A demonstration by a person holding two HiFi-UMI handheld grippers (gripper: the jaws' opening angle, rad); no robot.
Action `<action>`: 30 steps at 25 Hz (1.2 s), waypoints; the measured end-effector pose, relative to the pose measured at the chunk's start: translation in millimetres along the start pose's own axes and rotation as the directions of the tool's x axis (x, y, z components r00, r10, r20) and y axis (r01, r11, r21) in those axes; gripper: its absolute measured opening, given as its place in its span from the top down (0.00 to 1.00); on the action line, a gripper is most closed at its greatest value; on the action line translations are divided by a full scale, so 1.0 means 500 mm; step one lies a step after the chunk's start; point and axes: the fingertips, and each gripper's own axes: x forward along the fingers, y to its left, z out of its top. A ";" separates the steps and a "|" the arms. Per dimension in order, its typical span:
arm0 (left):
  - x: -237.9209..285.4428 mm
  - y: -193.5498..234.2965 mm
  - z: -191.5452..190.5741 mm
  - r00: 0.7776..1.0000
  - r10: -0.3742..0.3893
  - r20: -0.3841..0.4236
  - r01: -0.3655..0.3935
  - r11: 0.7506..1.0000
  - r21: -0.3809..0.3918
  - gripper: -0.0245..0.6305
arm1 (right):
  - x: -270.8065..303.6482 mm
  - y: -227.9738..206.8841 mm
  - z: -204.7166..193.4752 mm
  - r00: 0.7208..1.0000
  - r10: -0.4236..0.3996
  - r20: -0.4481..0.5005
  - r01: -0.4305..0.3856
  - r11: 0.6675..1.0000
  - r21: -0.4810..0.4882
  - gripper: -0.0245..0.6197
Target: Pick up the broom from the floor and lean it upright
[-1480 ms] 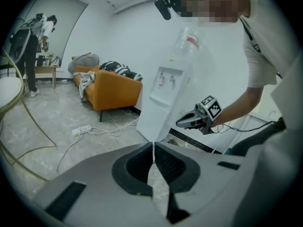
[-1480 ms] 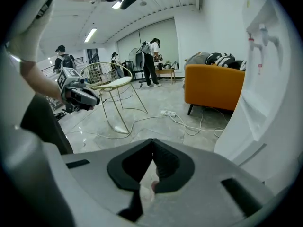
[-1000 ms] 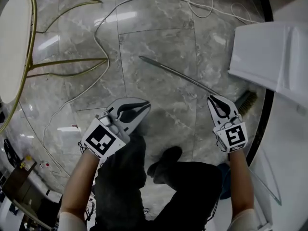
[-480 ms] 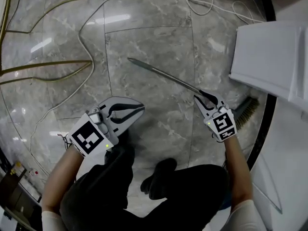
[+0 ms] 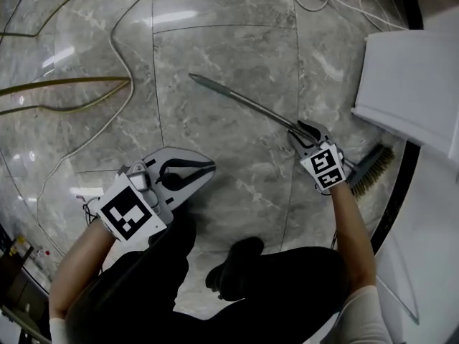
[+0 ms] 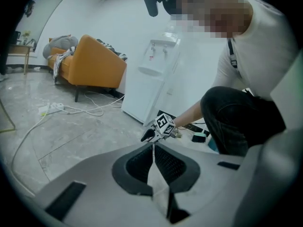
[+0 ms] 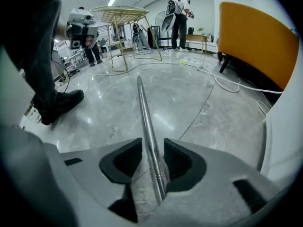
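The broom lies flat on the grey marble floor. Its thin metal handle (image 5: 237, 100) runs from upper left down to the bristle head (image 5: 373, 169) at the right. My right gripper (image 5: 307, 129) is low over the handle close to the head. In the right gripper view the handle (image 7: 144, 112) passes between the jaws of that gripper (image 7: 152, 148); they are opening, with a gap on each side, and the pads do not press on it. My left gripper (image 5: 211, 166) hovers over bare floor, apart from the broom, with its jaws (image 6: 153, 148) shut and empty.
A white appliance (image 5: 416, 84) stands just right of the broom head. Cables (image 5: 115, 41) trail over the floor at upper left beside gold table legs (image 5: 57, 84). An orange chair (image 6: 92, 63) stands farther off. The person's black shoe (image 5: 240, 260) is planted below the grippers.
Both grippers have sunk toward the floor. The right one has come down onto the broom handle and its jaws have spread around it. The left stays shut.
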 end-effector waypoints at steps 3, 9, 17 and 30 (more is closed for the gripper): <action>0.002 0.005 0.001 1.000 0.007 0.011 -0.007 1.000 0.002 0.94 | 0.029 -0.009 -0.030 0.998 -0.017 -0.064 0.012 0.996 -0.088 0.74; -0.011 0.035 0.003 0.998 0.054 0.018 -0.054 0.999 0.000 0.94 | 0.039 0.011 -0.027 0.996 -0.003 -0.093 -0.018 0.973 -0.229 0.83; 0.001 0.036 0.046 0.997 0.066 0.037 -0.066 0.998 0.013 0.94 | -0.048 0.002 0.023 0.999 -0.010 -0.031 0.005 0.985 -0.172 0.84; 0.010 0.051 0.199 0.994 0.086 0.069 -0.094 0.987 0.130 0.94 | -0.362 -0.095 0.135 0.957 -0.217 0.193 0.226 0.974 -0.024 0.85</action>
